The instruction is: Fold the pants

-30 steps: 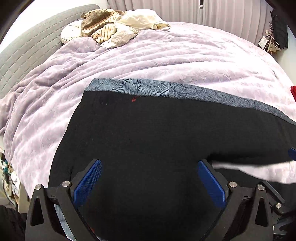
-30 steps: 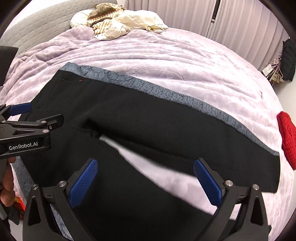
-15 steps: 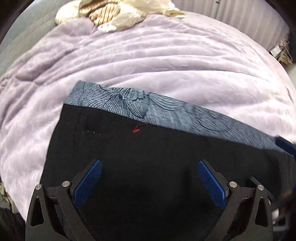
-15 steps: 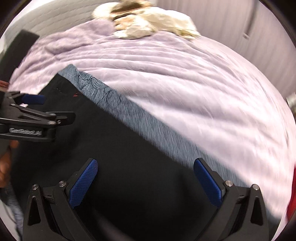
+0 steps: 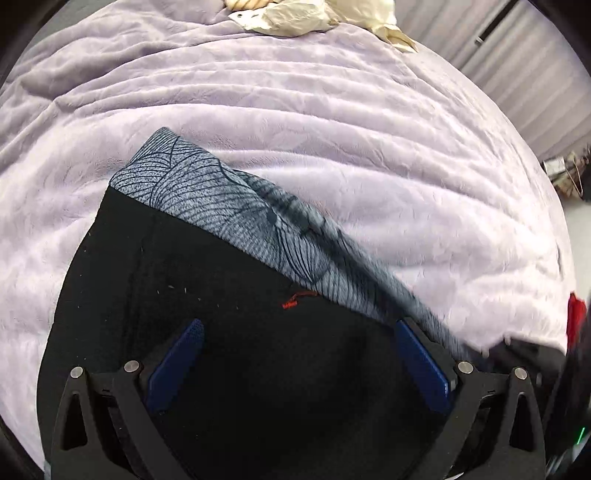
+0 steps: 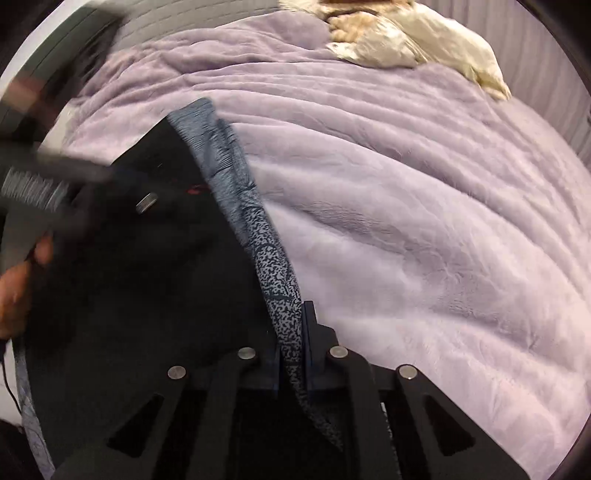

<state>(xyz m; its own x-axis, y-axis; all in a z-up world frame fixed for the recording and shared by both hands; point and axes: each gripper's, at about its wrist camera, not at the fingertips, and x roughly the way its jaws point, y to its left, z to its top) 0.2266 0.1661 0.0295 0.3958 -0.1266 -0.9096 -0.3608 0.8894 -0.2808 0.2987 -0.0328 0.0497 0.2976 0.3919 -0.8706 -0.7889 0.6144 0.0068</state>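
Observation:
Black pants (image 5: 258,369) with a grey-blue patterned edge (image 5: 236,206) lie flat on the bed. My left gripper (image 5: 298,326) hovers low over the black cloth near a small red stitch (image 5: 295,301), open, with nothing pinched between its blue pads. In the right wrist view the pants (image 6: 147,295) fill the lower left. My right gripper (image 6: 293,343) is shut on the patterned edge (image 6: 258,236), which runs straight up out of the closed jaws. The left gripper (image 6: 55,184) appears blurred at the left edge, with a hand (image 6: 14,295) behind it.
A lavender plush blanket (image 5: 332,129) covers the whole bed. A heap of cream and striped clothes (image 6: 406,40) lies at the far end by the grey headboard (image 6: 147,22). Pale curtains (image 5: 517,55) hang behind. A red object (image 5: 574,317) sits at the right bed edge.
Both grippers moved across the pants to the patterned edge and rolled. The right gripper, wide open before, has closed on that edge. The left stays open.

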